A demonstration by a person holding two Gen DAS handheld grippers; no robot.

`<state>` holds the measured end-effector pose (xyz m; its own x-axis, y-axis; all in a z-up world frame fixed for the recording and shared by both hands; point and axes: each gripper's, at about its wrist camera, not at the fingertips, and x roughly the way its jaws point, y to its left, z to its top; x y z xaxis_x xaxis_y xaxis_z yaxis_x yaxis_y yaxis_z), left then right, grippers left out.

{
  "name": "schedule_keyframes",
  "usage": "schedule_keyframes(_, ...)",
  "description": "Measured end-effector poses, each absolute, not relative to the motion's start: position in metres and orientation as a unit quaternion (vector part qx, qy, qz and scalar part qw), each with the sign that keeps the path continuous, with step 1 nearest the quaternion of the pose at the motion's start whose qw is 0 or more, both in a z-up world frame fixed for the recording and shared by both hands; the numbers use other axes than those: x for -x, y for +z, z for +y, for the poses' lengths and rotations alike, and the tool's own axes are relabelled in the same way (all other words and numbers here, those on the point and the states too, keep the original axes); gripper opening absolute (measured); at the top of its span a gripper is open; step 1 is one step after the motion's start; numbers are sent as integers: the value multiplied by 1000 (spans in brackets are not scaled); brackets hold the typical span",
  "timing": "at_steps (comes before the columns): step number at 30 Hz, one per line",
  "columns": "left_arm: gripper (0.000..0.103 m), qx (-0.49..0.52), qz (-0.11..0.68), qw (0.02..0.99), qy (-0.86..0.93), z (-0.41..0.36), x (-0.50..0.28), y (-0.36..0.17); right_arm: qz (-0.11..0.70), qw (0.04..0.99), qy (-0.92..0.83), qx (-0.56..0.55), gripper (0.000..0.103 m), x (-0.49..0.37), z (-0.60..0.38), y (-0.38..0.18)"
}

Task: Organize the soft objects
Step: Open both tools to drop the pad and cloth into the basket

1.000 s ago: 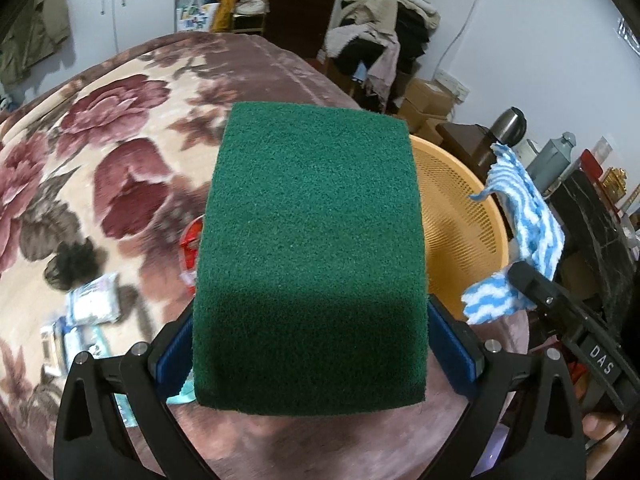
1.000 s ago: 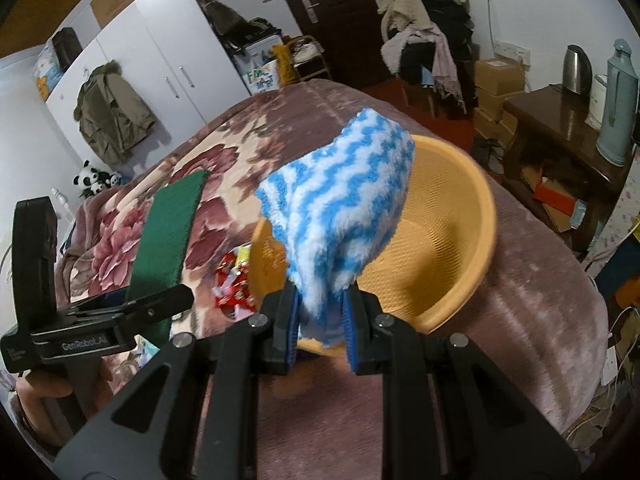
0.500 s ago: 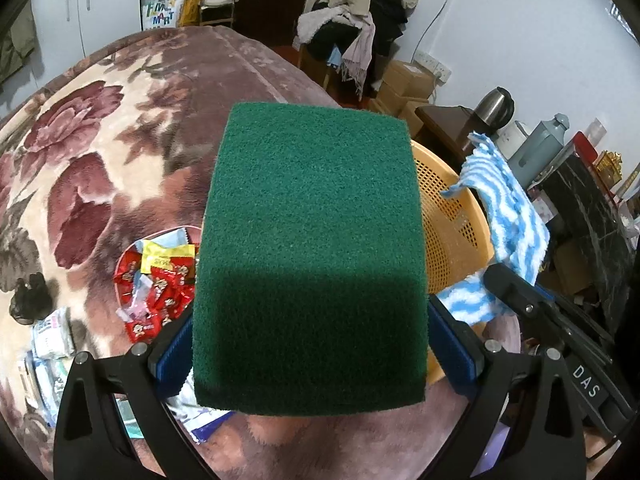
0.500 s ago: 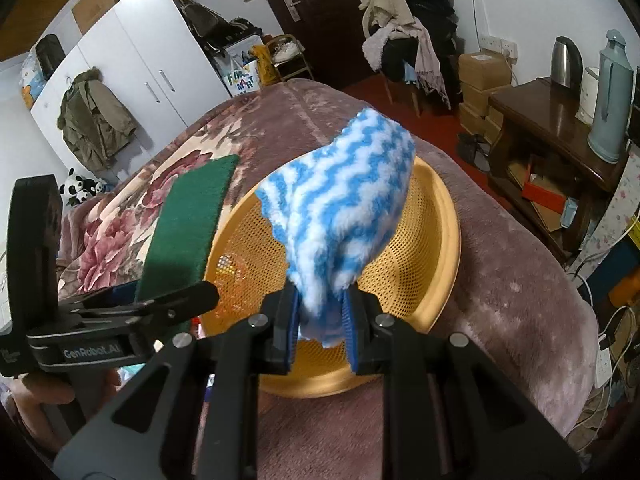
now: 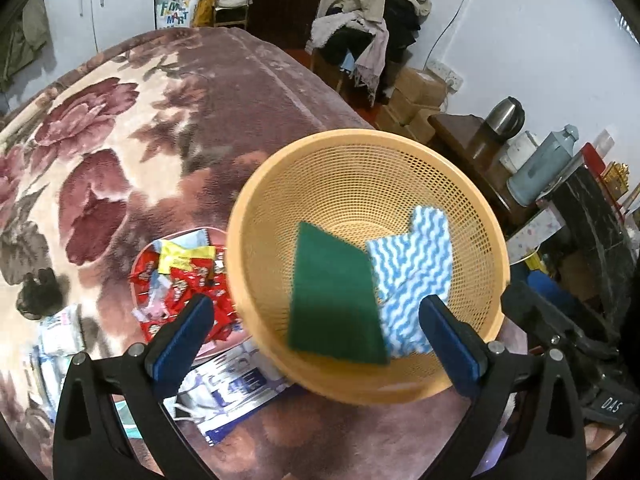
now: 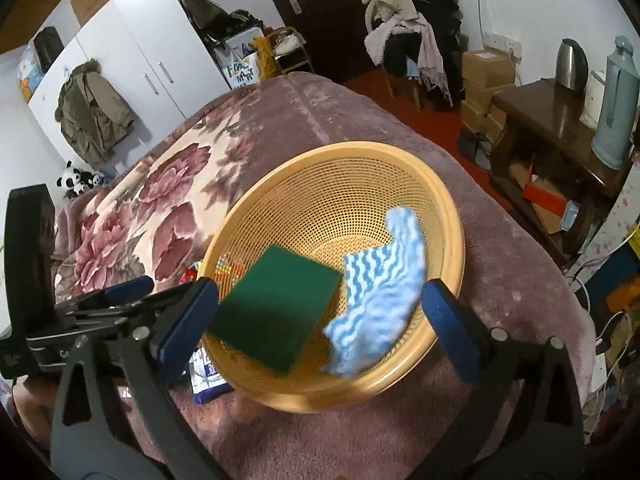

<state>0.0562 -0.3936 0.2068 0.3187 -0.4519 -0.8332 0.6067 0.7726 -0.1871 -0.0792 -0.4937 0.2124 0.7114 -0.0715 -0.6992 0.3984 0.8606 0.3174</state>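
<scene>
A green scouring pad (image 5: 336, 296) and a blue-and-white striped cloth (image 5: 416, 272) are both inside the orange mesh basket (image 5: 360, 136) on the floral blanket, slightly blurred. My left gripper (image 5: 316, 304) hangs open above the basket's near side, the pad free below it. My right gripper (image 6: 320, 288) has its jaws opening wide; the cloth (image 6: 380, 296) is loose beneath them, touching neither pad. In the right wrist view the pad (image 6: 276, 312) leans on the basket's (image 6: 340, 148) left wall, and the left gripper (image 6: 120, 296) shows at the left edge.
A pink plate of red snack packets (image 5: 180, 276) sits left of the basket, with printed packets (image 5: 236, 388) in front of it. A black hair tie (image 5: 38, 288) lies on the blanket. A wooden side table (image 6: 552, 120) with kettle and thermos stands right of the bed.
Both grippers have opened and let go. The green pad and the striped cloth have dropped from the jaws into the orange basket.
</scene>
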Motion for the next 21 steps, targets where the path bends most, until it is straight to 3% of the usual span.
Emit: schedule_keyframes(21, 103, -91, 477, 833, -265, -323, -40, 208, 390, 879, -165, -219, 103, 102, -458, 207)
